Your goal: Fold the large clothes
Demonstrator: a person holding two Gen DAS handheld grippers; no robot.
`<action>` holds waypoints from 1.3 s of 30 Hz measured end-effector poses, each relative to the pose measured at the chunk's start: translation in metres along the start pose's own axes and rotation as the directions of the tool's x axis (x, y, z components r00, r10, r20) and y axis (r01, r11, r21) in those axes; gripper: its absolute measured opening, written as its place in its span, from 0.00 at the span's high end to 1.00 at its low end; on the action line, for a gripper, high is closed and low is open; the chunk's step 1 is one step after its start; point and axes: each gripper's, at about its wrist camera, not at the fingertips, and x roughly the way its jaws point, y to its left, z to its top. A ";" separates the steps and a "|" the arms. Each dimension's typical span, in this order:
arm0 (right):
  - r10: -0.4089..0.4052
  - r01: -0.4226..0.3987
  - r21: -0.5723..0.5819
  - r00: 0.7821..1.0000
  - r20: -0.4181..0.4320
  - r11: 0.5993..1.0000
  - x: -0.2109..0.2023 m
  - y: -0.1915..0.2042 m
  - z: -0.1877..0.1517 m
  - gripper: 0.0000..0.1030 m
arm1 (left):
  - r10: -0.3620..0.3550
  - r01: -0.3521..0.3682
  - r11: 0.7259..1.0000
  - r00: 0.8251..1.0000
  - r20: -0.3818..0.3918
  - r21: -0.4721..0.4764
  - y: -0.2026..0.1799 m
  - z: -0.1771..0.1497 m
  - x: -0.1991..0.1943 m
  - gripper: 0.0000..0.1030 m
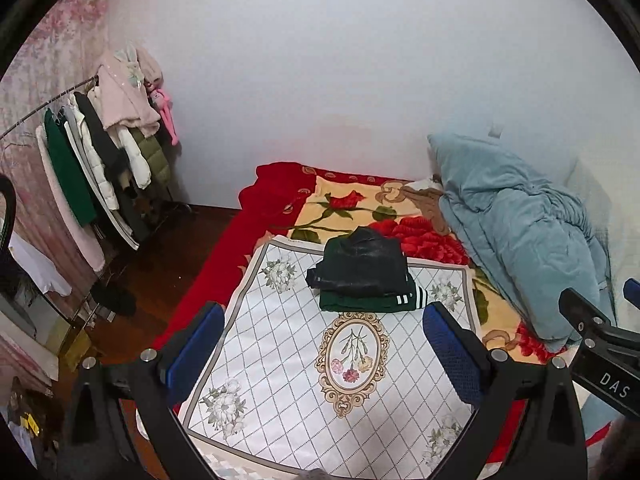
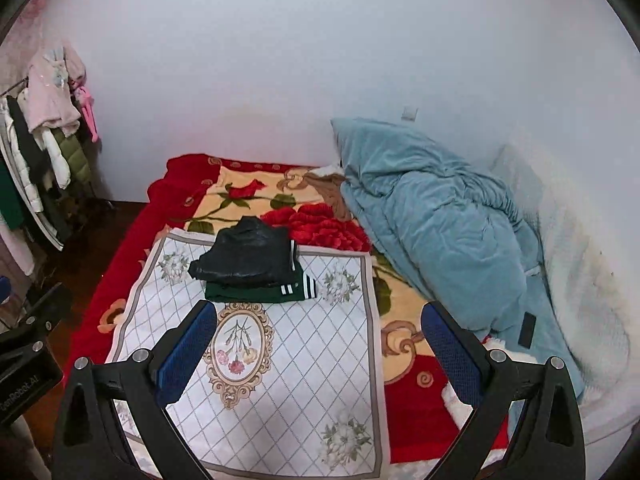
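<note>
A folded black garment [image 1: 362,264] lies on top of a folded dark green garment with white stripes [image 1: 368,302], at the far end of a white floral cloth [image 1: 304,380] spread on the bed. The same stack shows in the right wrist view: black [image 2: 246,258] on green [image 2: 256,292], on the cloth [image 2: 280,380]. My left gripper [image 1: 324,344] is open and empty, held above the cloth short of the stack. My right gripper [image 2: 320,344] is open and empty, above the cloth's right part. The right gripper's body [image 1: 600,336] shows at the left wrist view's right edge.
A red floral blanket [image 1: 344,200] covers the bed. A light blue quilt [image 1: 516,232] is heaped along the bed's right side, with a black phone-like object [image 2: 527,329] on it. A clothes rack with hanging coats [image 1: 100,152] stands at the left by the wall, over dark wooden floor [image 1: 168,264].
</note>
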 end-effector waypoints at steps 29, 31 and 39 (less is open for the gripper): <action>0.014 -0.013 -0.016 0.997 0.076 1.000 -0.074 -0.031 -0.001 0.00 | 0.000 0.001 1.000 0.998 0.069 -0.013 -0.002 -0.010 -0.048 0.01; 0.017 -0.016 -0.017 0.997 0.075 1.000 -0.074 -0.032 0.000 0.00 | 0.000 0.001 1.000 0.998 0.070 -0.017 -0.002 -0.010 -0.050 0.01; 0.029 -0.027 -0.016 0.996 0.083 0.999 -0.076 -0.034 0.004 0.00 | -0.001 0.003 1.000 0.997 0.075 -0.027 -0.001 -0.008 -0.056 0.01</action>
